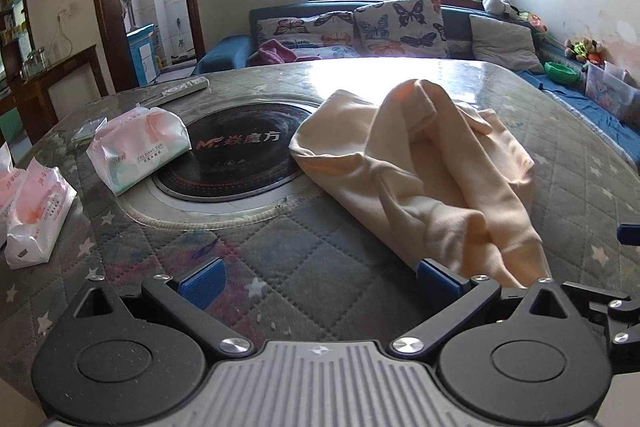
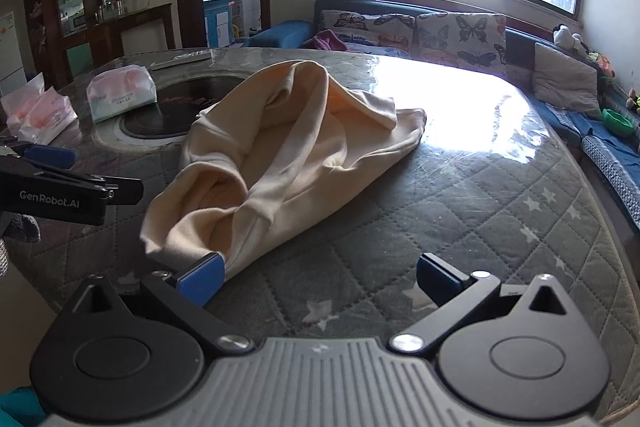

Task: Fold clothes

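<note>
A: What lies around the cream garment (image 2: 280, 143)?

B: It sits crumpled on the quilted table (image 2: 460, 219), its far edge overlapping the black cooktop (image 1: 240, 155) — printed "MF" plus Chinese characters. A tissue pack (image 1: 138, 147) rests on the cooktop's left rim; two more packs (image 1: 34, 215) sit further left.

A: And the tools?

B: The left gripper (image 1: 320, 283) and right gripper (image 2: 318, 279) both stand spread wide, holding nothing (cloth touches one pad of each). "GenRobot.AI" reads on the left gripper's side.
</note>
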A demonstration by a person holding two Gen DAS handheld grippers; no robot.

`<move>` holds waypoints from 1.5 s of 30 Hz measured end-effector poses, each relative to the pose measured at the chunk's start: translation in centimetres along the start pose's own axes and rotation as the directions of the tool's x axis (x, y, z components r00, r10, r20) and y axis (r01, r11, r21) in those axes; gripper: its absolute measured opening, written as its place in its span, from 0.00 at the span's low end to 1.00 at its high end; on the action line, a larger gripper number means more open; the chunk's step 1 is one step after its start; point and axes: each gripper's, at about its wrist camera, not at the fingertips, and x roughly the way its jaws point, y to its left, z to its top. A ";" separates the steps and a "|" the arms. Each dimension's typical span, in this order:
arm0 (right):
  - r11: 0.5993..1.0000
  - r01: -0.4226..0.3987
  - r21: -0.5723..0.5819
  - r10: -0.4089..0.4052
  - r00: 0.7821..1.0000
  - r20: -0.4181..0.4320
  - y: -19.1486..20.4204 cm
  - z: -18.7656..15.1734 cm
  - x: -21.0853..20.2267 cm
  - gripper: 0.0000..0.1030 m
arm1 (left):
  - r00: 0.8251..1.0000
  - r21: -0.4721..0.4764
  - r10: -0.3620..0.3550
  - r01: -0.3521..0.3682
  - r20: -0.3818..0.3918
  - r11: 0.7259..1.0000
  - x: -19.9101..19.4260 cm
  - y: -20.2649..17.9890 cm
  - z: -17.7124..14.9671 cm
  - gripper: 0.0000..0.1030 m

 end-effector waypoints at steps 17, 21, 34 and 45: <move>0.999 -0.006 -0.040 0.007 1.000 0.007 1.6 -0.8 -1.2 1.00 | 1.000 0.065 -0.015 0.015 -0.006 0.998 -1.4 -1.2 -1.4 1.00; 0.999 -0.004 -0.046 0.004 1.000 0.000 1.9 -1.0 -1.2 1.00 | 1.000 0.074 -0.013 0.015 -0.019 0.997 -1.3 -1.5 -1.7 1.00; 0.999 -0.003 -0.047 0.003 1.000 -0.006 2.2 -1.4 -1.3 1.00 | 0.999 0.089 -0.012 0.016 -0.038 0.996 -1.2 -1.9 -2.2 1.00; 0.999 -0.003 -0.054 0.003 1.000 -0.006 2.5 -1.3 -1.2 1.00 | 0.999 0.090 -0.019 0.023 -0.043 0.996 -1.1 -2.0 -2.1 1.00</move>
